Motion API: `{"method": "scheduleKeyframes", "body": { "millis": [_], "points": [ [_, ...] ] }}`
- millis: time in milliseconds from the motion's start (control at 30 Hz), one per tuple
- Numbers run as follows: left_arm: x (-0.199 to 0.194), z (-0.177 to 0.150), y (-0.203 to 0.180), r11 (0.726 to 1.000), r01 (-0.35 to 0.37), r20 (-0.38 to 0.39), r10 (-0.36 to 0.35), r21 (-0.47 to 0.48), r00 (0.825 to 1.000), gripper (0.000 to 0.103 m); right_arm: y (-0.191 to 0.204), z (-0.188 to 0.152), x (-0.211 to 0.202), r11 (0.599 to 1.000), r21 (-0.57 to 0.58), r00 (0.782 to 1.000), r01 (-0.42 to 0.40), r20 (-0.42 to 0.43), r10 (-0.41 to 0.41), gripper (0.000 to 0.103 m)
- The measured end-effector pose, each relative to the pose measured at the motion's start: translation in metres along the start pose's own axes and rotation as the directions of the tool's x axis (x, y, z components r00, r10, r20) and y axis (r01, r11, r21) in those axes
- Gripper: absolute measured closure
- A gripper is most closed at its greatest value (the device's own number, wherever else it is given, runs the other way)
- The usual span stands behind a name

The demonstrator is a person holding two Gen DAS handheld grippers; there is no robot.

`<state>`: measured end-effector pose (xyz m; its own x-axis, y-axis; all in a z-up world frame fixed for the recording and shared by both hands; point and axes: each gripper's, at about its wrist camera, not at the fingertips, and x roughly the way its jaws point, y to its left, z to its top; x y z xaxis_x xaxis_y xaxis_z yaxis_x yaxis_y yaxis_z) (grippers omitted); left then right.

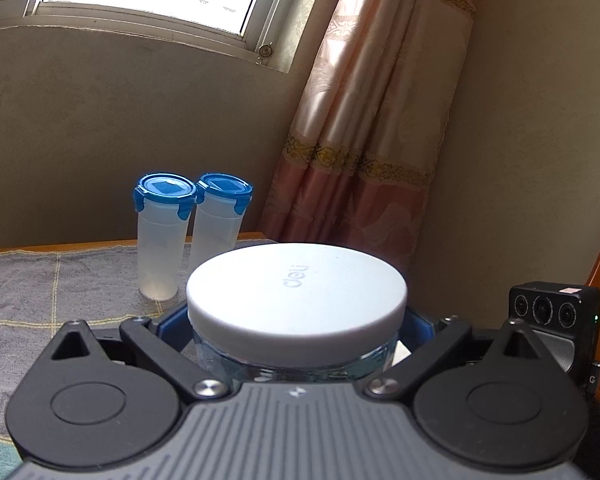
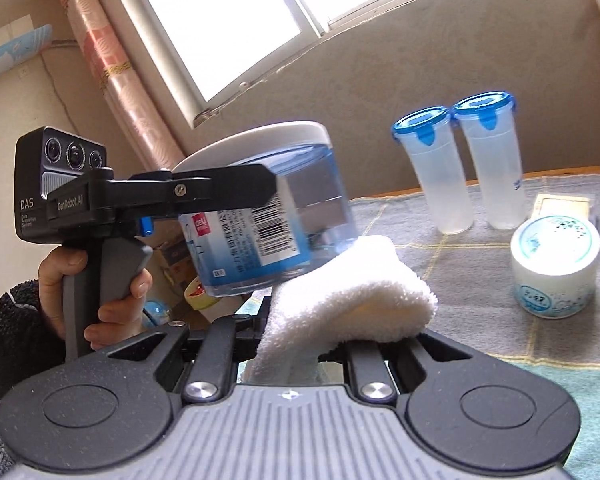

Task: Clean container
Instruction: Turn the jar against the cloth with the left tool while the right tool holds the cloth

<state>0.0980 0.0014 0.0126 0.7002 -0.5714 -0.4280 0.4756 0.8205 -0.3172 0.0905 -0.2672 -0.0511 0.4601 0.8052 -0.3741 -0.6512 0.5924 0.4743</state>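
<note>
Left wrist view: left gripper point(image 1: 296, 344) clamped wide around a clear blue-tinted container point(image 1: 292, 354), jaws pressed on both sides of the body just under its white lid point(image 1: 296, 284). Container held above the cloth-covered table point(image 1: 60, 288), near edge, lid on and facing the lens. Two tall lidded tumblers point(image 1: 188, 236) noted upright farther back, just beside each other and near the wall; pink curtain point(image 1: 364, 128) to the right. Right wrist view: right gripper point(image 2: 300, 356) clenched on a folded white towel point(image 2: 340, 292), which bulged up and forward from between the closed jaws. Same container point(image 2: 256, 216) seen tilted at left, lifted off the table, label and barcode toward the lens, gripped by the left tool in a person's hand point(image 2: 96, 288). Towel's far fold met the container's lower side wall; contact judged likely but not certain. Small white round tub point(image 2: 554, 272) sat on the table at right, nearer than the tumblers. Progress judged early to middle: wiping of the outer wall apparently under way, lid not removed, inside untouched. Container looked clear, glossy, no obvious dirt visible; contents could not be told.
</note>
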Motion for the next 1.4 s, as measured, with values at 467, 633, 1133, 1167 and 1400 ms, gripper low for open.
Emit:
{"method": "scheduleKeyframes", "body": {
  "millis": [467, 633, 1133, 1167, 1400],
  "points": [
    [-0.005, 0.02, -0.021, 0.996, 0.091, 0.091, -0.091, 0.01, 0.992, 0.004, 0.02, -0.002, 0.006, 0.995, -0.023, 0.995, -0.095, -0.011, 0.095, 0.085],
    [0.004, 0.014, -0.022, 0.995, 0.099, 0.062, -0.099, -0.007, 0.993, 0.004, 0.031, -0.003, 0.009, 0.988, -0.044, 0.989, -0.147, -0.017, 0.147, 0.085],
    [0.0, 0.005, -0.008, 0.995, 0.093, 0.002, -0.093, -0.022, 0.996, 0.004, 0.017, -0.001, 0.0, 0.996, -0.022, 0.996, -0.09, 0.012, 0.091, 0.085],
    [0.0, 0.005, -0.007, 0.996, 0.092, -0.003, -0.092, -0.021, 0.996, 0.004, 0.015, -0.001, -0.002, 0.996, -0.017, 0.996, -0.082, 0.014, 0.083, 0.085],
    [-0.001, 0.001, 0.002, 0.999, 0.049, -0.018, -0.05, -0.02, 0.999, 0.004, 0.005, -0.003, -0.009, 0.999, 0.008, 0.999, -0.042, 0.031, 0.042, 0.085]
  ]
}}
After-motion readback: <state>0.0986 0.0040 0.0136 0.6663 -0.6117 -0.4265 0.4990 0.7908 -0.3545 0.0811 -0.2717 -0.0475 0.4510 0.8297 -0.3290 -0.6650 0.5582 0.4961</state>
